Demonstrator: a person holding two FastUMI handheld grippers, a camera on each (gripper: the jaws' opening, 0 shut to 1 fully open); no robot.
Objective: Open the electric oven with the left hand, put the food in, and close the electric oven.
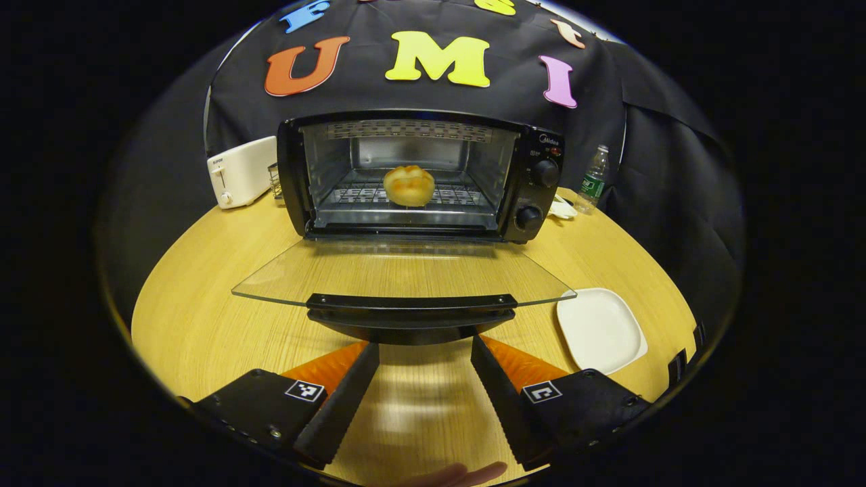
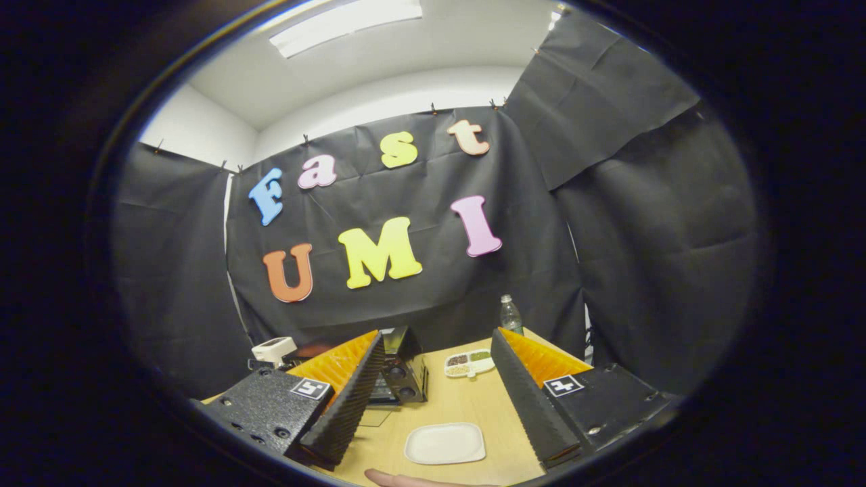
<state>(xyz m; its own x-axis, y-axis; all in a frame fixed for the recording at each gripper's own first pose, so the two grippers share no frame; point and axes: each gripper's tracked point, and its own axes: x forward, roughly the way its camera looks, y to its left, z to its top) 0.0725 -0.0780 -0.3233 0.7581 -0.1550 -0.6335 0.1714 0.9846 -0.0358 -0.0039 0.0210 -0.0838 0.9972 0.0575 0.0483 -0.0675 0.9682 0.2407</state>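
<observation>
The black electric oven (image 1: pixel 534 179) stands at the back of the round wooden table (image 1: pixel 203 297), its glass door (image 1: pixel 399 274) folded down flat toward me. A golden bread roll (image 1: pixel 408 185) sits on the wire rack inside. My left gripper (image 1: pixel 425 352) is open just in front of the door's black handle (image 1: pixel 410 310), with nothing between its fingers. In the right gripper view, my right gripper (image 2: pixel 437 365) is open and raised above the table, holding nothing; the oven (image 2: pixel 404 372) shows behind its left finger.
An empty white plate (image 1: pixel 601 329) lies right of the door, also seen as the plate (image 2: pixel 445 443) below the right gripper. A white toaster (image 1: pixel 240 170) stands left of the oven, a water bottle (image 1: pixel 594 178) to its right. A small divided dish (image 2: pixel 469 363) lies farther back.
</observation>
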